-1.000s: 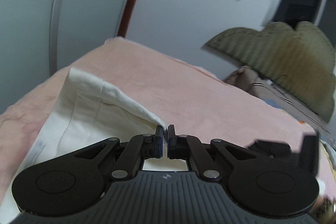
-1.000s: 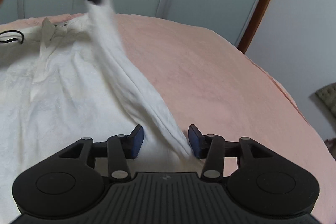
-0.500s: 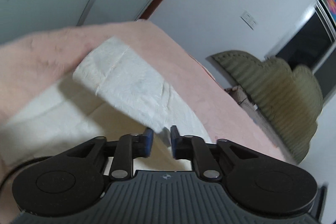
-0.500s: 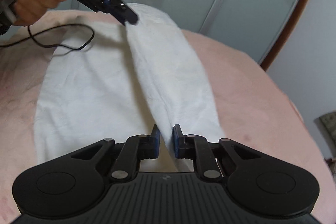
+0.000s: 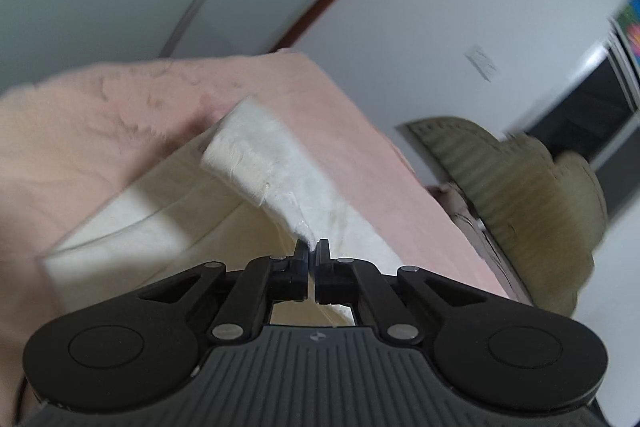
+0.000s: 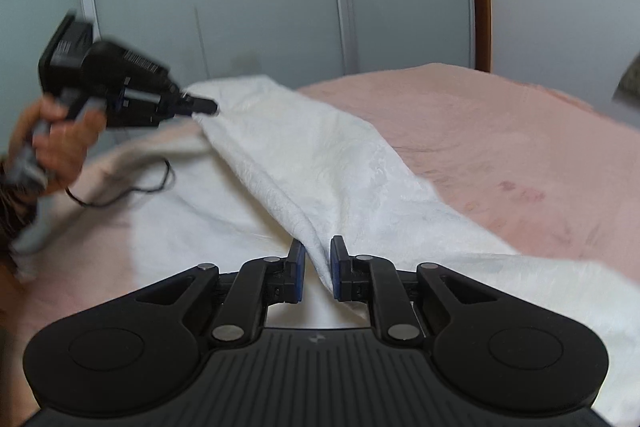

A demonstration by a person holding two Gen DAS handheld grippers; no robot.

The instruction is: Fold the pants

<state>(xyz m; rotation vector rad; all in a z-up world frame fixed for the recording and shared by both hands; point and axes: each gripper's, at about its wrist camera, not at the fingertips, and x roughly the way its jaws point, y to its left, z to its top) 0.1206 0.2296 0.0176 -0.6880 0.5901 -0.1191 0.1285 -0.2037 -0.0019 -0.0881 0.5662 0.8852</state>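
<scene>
White pants [image 6: 320, 167] lie on a pink bed [image 6: 500, 131]. One leg is lifted and folded over the other. My left gripper [image 5: 312, 250] is shut on the edge of the raised leg [image 5: 272, 167]; it also shows in the right wrist view [image 6: 200, 105], held by a hand at the far end of the leg. My right gripper [image 6: 317, 251] is nearly shut, with a fold of the same leg between its blue pads [image 6: 298, 259].
The pink bed [image 5: 100, 131] fills both views. A black cable [image 6: 132, 187] trails across the cloth at the left. Grey wardrobe doors [image 6: 240, 7] stand behind the bed. An olive headboard [image 5: 520, 195] is at the right.
My left gripper has closed on the leg edge. Both grippers have carried the lifted leg sideways over the other leg. My right gripper's jaws have closed from wide to a narrow gap around the cloth.
</scene>
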